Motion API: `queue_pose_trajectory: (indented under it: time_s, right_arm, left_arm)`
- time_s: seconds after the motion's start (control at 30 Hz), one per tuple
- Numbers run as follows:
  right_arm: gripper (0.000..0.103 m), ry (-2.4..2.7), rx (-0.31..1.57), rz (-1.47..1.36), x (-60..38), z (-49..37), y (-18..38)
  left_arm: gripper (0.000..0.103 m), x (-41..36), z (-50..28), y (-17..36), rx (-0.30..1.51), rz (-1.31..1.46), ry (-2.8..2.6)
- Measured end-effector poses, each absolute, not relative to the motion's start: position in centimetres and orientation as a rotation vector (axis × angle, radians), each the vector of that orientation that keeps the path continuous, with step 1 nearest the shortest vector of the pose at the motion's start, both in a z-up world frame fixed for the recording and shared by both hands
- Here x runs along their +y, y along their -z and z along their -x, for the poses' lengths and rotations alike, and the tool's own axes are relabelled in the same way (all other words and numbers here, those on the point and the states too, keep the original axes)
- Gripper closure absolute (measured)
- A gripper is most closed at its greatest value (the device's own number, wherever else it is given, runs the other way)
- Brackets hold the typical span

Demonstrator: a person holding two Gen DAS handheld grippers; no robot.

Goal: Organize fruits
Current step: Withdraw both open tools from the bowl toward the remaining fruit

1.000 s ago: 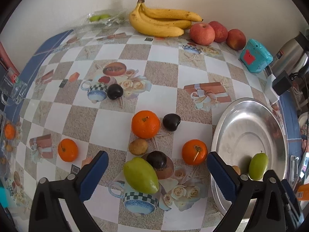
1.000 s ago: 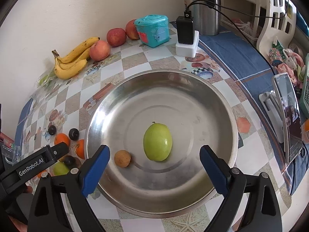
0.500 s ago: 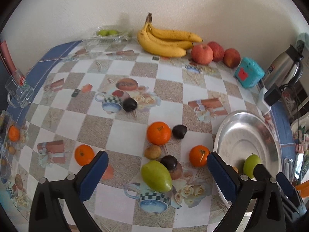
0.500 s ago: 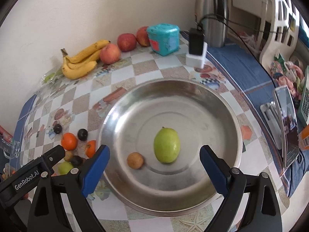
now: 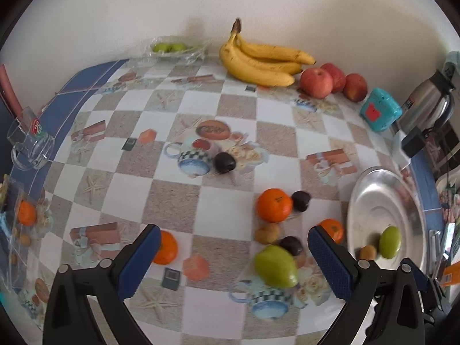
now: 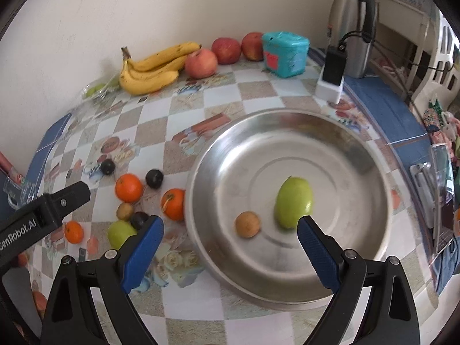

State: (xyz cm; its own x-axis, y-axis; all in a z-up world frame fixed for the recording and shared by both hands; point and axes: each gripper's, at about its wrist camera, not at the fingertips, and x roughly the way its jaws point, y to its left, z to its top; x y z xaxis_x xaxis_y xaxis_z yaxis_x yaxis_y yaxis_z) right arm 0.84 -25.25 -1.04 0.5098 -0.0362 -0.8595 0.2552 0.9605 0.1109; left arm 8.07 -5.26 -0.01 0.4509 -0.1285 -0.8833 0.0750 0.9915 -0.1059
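1. The left gripper [image 5: 234,254] hangs above the checkered, picture-printed tablecloth [image 5: 172,198], its blue-padded fingers [image 5: 327,256] spread wide with nothing between them.
2. The right gripper [image 6: 230,241] hovers over the near rim of the round stainless-steel bowl [image 6: 345,155], its blue-padded fingers [image 6: 316,250] likewise parted and empty.
3. Inside the steel bowl lie a green pear-shaped fruit [image 6: 293,201] and, just to its left, a small round brown fruit [image 6: 247,224], the two apart.
4. Beside the bowl's left rim a cluster of loose fruit sits on the cloth: a second green pear-shaped fruit [image 5: 275,266], a dark plum [image 5: 291,245] touching it, a small brown kiwi-like fruit [image 5: 267,233], a large orange tangerine [image 5: 273,204] with another dark plum [image 5: 300,200] at its side, and a smaller tangerine [image 5: 333,230] nearest the bowl.
5. A lone tangerine [image 5: 165,247] shows just behind the left gripper's left finger; a third dark plum [image 5: 225,162] rests farther toward the table's middle.
6. Along the table's far edge, against the white wall, are a bunch of yellow bananas [image 5: 261,61], three red apples [image 5: 316,82], a turquoise plastic box [image 5: 379,112] and a steel thermos jug [image 6: 352,26].
7. A clear glass mug [image 5: 30,146] stands at the table's left edge.
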Motion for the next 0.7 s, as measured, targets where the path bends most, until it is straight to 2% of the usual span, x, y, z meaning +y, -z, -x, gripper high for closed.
queue_pose_trajectory:
  time_s: [0.7]
  right_arm:
    - [0.009, -0.004, 1.099, -0.274, -18.3, -2.7, 1.3]
  left_arm:
    - [0.000, 2.3, -9.8, 0.9, 1.156, 0.151, 0.029]
